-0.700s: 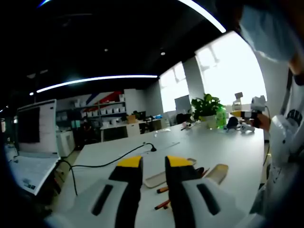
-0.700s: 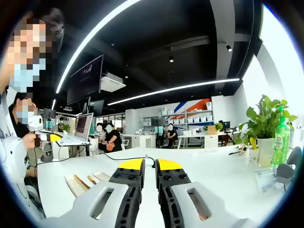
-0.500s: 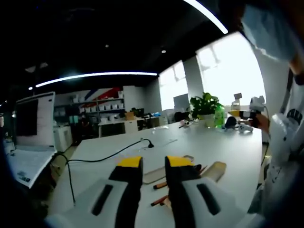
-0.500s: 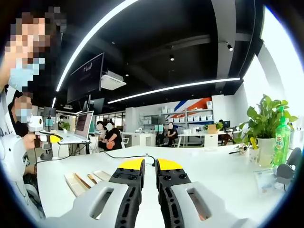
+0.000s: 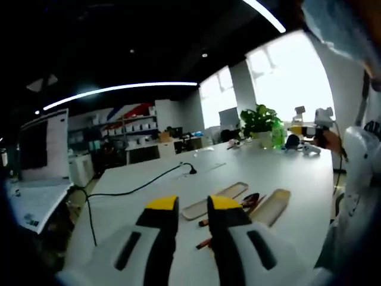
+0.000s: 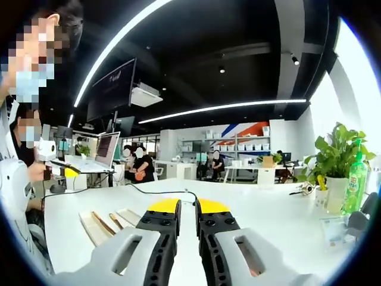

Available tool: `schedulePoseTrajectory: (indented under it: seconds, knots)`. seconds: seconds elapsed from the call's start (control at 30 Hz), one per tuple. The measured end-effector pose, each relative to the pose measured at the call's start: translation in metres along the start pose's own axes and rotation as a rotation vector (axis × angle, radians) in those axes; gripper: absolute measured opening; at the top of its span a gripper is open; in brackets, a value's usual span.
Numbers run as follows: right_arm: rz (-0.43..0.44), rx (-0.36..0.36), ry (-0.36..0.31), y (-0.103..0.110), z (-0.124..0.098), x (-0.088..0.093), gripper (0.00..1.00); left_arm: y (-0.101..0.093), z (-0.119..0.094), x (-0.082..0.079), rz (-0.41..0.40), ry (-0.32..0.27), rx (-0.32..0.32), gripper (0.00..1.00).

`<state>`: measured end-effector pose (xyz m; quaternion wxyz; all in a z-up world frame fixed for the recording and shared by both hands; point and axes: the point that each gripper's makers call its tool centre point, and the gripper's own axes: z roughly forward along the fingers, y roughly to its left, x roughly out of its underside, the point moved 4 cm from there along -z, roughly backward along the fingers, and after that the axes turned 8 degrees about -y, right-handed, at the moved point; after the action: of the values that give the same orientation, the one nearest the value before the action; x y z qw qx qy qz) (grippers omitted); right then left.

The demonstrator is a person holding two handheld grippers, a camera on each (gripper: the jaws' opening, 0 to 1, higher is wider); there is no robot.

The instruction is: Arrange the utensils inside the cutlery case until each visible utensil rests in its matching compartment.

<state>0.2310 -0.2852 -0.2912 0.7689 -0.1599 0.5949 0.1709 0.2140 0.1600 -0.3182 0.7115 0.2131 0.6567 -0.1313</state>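
Both grippers hang above the white table [image 5: 286, 173] with nothing between their jaws: the left gripper [image 5: 186, 205] has its yellow tips narrowly apart, and the right gripper [image 6: 187, 208] has its tips almost together. In the left gripper view the case [image 5: 215, 199] lies as a long shallow tray ahead of the jaws toward the table's near edge, with a second tan tray piece [image 5: 271, 207] beside it. Between them rest a spoon [image 5: 249, 199] and thin reddish sticks [image 5: 205, 243], probably chopsticks, loose on the table and not yet in any compartment. In the right gripper view the same cluster sits to the left of the jaws. A black cable [image 5: 140, 189] runs across the far part of the table, well apart from the case. The risks from here, as I judge them: the trays are light and may slide when a utensil is pushed in. The thin sticks may roll or slip from a pinch, and nearly shut jaws must open before they can take anything.
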Motion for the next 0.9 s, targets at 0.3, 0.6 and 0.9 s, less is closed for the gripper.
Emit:
schedulePoseTrajectory:
  seconds: [0.3,0.6,0.9]
  knots:
    - [0.011,0.016,0.005,-0.002,-0.002,0.003,0.09,0.001,-0.001,0.001,0.009,-0.013,0.022,0.20]
    - [0.010,0.010,0.007,0.002,-0.003,0.005,0.09,-0.005,-0.001,0.007,0.027,0.006,0.042,0.20]
    - [0.024,0.014,0.006,0.006,-0.005,0.010,0.09,-0.003,0.007,0.017,0.134,0.120,0.078,0.19]
